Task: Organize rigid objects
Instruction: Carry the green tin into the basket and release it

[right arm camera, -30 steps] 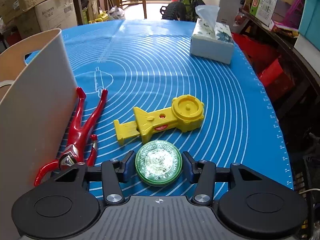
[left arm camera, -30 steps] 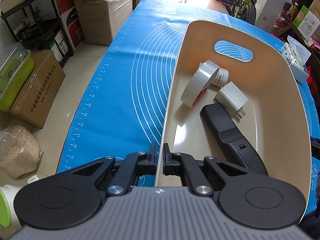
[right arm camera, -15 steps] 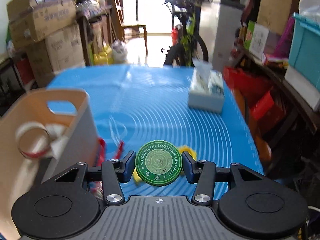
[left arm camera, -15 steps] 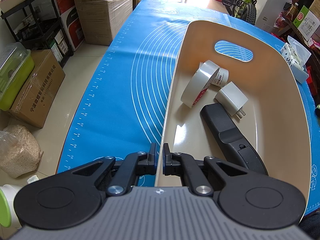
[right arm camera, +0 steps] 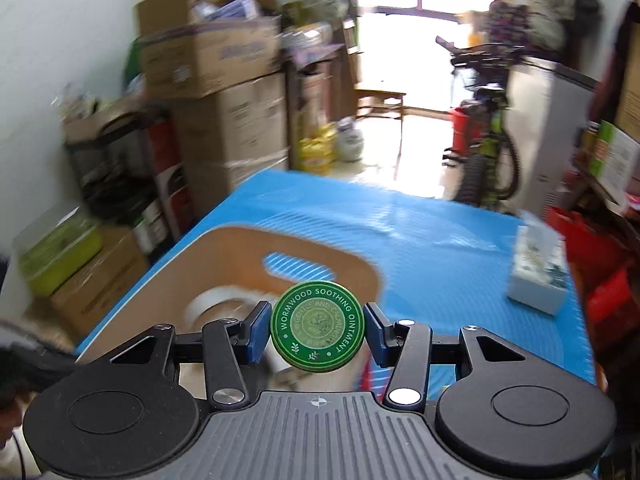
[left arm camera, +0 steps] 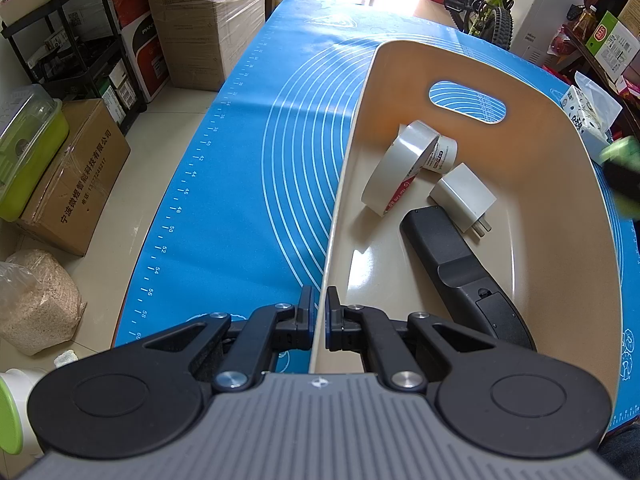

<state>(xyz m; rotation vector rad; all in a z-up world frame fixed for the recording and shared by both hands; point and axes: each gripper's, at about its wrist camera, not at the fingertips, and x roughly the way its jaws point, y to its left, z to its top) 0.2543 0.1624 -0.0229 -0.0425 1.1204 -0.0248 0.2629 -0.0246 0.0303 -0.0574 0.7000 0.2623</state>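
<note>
On the blue silicone mat (left arm camera: 248,168), a beige bin (left arm camera: 560,152) with a slotted handle cut-out in its far wall. At the near left rim, left gripper (left arm camera: 319,322) clamped on the bin's thin wall, one pad outside and one inside. Inside the bin: a roll of white tape (left arm camera: 396,172) leaning on edge, touching a smaller tape roll (left arm camera: 442,156) behind it; just beside them a white plug adapter (left arm camera: 464,196), prongs toward the near side; a black remote-like device (left arm camera: 460,276) lying lengthwise along the floor, its far end near the adapter. Over the bin's right rim, a blurred green and black shape at the frame edge (too smeared to identify from this view). From the right wrist view, right gripper (right arm camera: 317,334) closed on a round green tin (right arm camera: 317,326) lettered "WORMWOOD SOOTHING OINTMENT", lid facing the camera, held above the near end of the bin (right arm camera: 352,268), surroundings motion-blurred. Farther right on the mat (right arm camera: 432,240), a tissue box (right arm camera: 538,276), well apart from the bin.
</note>
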